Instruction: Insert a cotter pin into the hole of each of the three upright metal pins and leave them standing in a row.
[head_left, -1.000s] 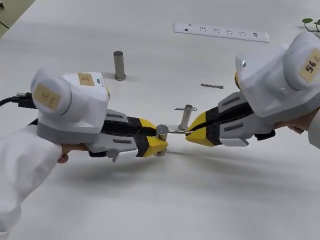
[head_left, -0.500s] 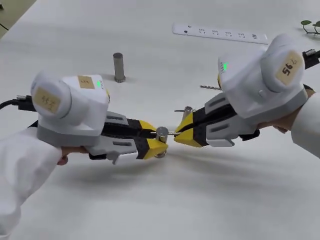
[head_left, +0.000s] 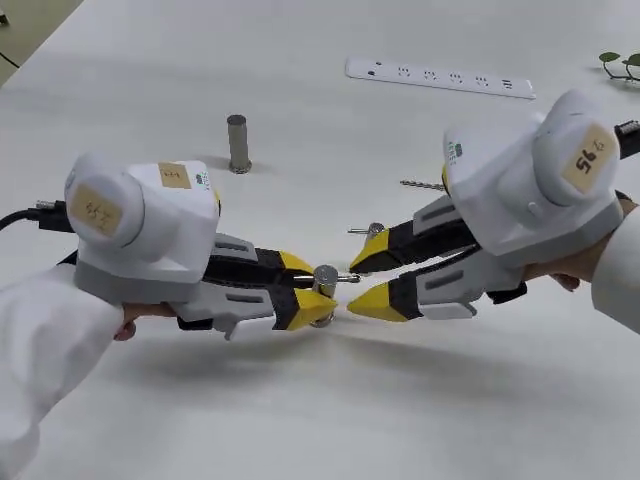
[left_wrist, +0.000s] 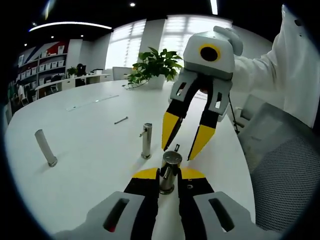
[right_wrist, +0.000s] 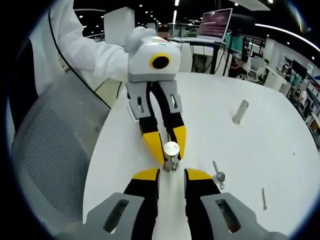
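My left gripper (head_left: 318, 292) is clamping its yellow-tipped jaws on a short upright metal pin (left_wrist: 170, 167), gripping it low on the shaft while its base is resting on the white table (head_left: 300, 400). A thin cotter pin (head_left: 345, 278) is sticking out sideways from just under the pin's cap, pointing toward my right gripper (head_left: 360, 284). My right gripper is facing the left one head-on from the other side, and its jaws are standing apart, one above and one below the free end of the cotter pin; I cannot tell whether either jaw is touching it.

Just behind my right gripper's upper jaw, a second pin (left_wrist: 146, 141) is standing upright with a cotter pin already crossing its top. Farther back on my left, well apart from the other two, a third pin (head_left: 238, 143) is standing with nothing through it. A loose cotter pin (head_left: 423, 185) is lying flat on the table beyond my right gripper. A white power strip (head_left: 440, 77) is lying along the far edge, and a leafy plant (left_wrist: 152, 65) is sitting past it
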